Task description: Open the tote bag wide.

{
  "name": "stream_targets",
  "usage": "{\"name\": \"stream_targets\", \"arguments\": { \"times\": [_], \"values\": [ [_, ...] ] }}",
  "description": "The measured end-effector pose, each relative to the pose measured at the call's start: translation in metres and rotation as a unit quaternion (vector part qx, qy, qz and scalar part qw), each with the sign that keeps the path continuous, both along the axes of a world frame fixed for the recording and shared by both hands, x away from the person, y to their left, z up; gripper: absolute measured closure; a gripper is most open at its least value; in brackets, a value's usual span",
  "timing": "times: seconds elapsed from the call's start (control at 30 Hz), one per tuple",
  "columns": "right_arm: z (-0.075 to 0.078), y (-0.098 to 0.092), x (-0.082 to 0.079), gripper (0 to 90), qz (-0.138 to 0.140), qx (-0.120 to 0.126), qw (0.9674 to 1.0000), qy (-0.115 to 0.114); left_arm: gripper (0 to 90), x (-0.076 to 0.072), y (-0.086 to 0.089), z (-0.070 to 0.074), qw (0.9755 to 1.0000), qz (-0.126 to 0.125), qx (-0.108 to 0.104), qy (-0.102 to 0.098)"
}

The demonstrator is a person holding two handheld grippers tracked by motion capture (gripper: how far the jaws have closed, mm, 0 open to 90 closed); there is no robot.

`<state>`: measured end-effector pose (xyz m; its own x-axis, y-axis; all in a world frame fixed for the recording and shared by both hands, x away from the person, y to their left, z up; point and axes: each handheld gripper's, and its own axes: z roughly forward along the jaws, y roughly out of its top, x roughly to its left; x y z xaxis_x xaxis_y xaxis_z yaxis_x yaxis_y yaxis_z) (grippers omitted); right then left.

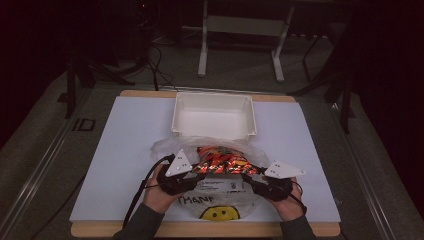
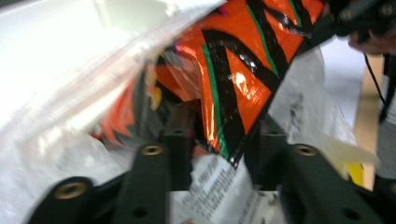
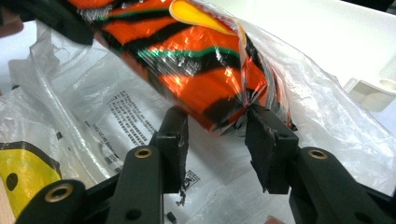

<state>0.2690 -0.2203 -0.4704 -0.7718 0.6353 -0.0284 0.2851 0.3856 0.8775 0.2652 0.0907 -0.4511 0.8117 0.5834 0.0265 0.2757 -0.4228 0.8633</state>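
A shiny orange snack bag (image 1: 222,164) with black and green stripes lies across the mouth of a clear plastic shopping bag (image 1: 225,200) printed with a yellow smiley face. My left gripper (image 1: 192,173) is at the bag's left end, where the striped corner (image 2: 233,93) fills the gap between its jaws and both pads touch it. My right gripper (image 1: 251,178) is at the other end. There the orange foil (image 3: 210,88) spans from pad to pad, with its crimped edge against the right-hand fingertip (image 3: 259,121). The shopping bag's film drapes over part of the snack bag.
A white rectangular bin (image 1: 214,116) stands on the white mat (image 1: 125,145) just behind the bags. The wooden table edge (image 1: 200,230) runs along the front. Cables trail from both grippers past the person's hands. Table legs and cords stand on the floor beyond.
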Motion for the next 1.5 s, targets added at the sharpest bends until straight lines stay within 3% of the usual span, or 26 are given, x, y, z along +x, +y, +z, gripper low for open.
{"name": "stream_targets", "arguments": {
  "times": [0.17, 0.27, 0.57, 0.77, 0.9, 0.97, 1.07, 1.2, 1.33, 1.5],
  "values": [
    [-0.003, -0.001, 0.003, 58.1, -0.005, -0.003, 1.0, 0.003, 83.3, 0.004, -0.002, 0.007, 0.9999, -0.009, 0.0, -0.008],
    [-0.006, 0.0, 0.006, 56.8, -0.008, -0.009, 0.9999, 0.008, 87.6, 0.004, -0.002, 0.011, 0.9997, -0.019, -0.011, -0.012],
    [-0.016, 0.005, 0.009, 54.9, -0.005, -0.027, 0.9995, 0.017, 88.4, 0.008, 0.007, 0.022, 0.9977, -0.041, -0.053, -0.004],
    [-0.012, 0.004, 0.008, 49.3, 0.003, -0.019, 0.9997, 0.013, 88.5, 0.011, 0.015, 0.024, 0.9934, -0.061, -0.094, 0.024],
    [-0.007, 0.005, 0.006, 46.7, 0.018, -0.009, 0.9998, 0.006, 87.4, 0.015, 0.019, 0.023, 0.9931, -0.052, -0.099, 0.035],
    [-0.006, 0.007, 0.007, 48.3, 0.014, -0.009, 0.9999, 0.001, 81.1, 0.018, 0.021, 0.022, 0.9931, -0.039, -0.105, 0.034],
    [-0.005, 0.008, 0.01, 50.6, 0.003, -0.002, 1.0, 0.005, 66.5, 0.02, 0.022, 0.021, 0.9951, -0.021, -0.094, 0.023],
    [-0.003, 0.011, 0.011, 51.0, 0.003, -0.001, 1.0, 0.003, 51.5, 0.021, 0.019, 0.015, 0.9982, -0.007, -0.06, 0.002],
    [-0.003, 0.012, 0.013, 51.0, 0.0, 0.0, 1.0, 0.003, 42.6, 0.023, 0.011, 0.007, 0.9993, -0.005, -0.03, -0.019],
    [-0.002, 0.013, 0.014, 51.0, -0.003, 0.002, 1.0, 0.005, 39.0, 0.027, -0.003, -0.001, 0.9991, -0.003, 0.005, -0.042]
  ]
}}
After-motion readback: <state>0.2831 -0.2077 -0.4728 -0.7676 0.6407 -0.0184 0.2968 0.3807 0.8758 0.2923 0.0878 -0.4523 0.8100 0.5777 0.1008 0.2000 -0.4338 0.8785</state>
